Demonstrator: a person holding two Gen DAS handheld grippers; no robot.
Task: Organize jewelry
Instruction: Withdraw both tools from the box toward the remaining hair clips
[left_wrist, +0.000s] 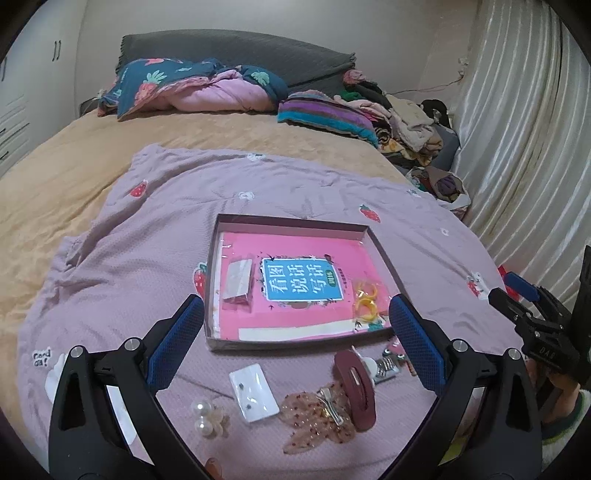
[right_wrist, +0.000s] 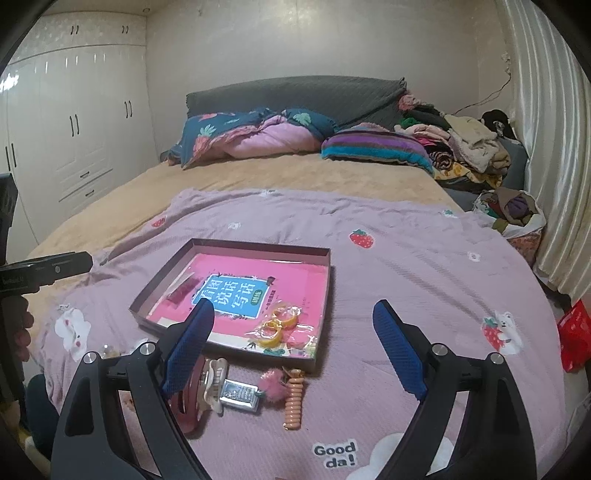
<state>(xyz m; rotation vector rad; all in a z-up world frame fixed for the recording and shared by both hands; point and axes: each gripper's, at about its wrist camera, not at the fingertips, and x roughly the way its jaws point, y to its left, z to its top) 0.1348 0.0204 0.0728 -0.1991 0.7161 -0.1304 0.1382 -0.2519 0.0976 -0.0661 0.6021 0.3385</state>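
Our left gripper (left_wrist: 295, 332) hangs spread wide, nothing between its pads, above the pearl clip (left_wrist: 207, 417) and earring card (left_wrist: 253, 392); the tray (right_wrist: 258, 243) holds yellow rings (right_wrist: 275, 325) (bagged); our right gripper (right_wrist: 291, 347) gapes empty too.

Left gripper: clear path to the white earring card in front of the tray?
Probably yes. The left gripper is open and empty, and the white earring card lies flat on the blanket, apart from the pearl clip, nothing covering it.
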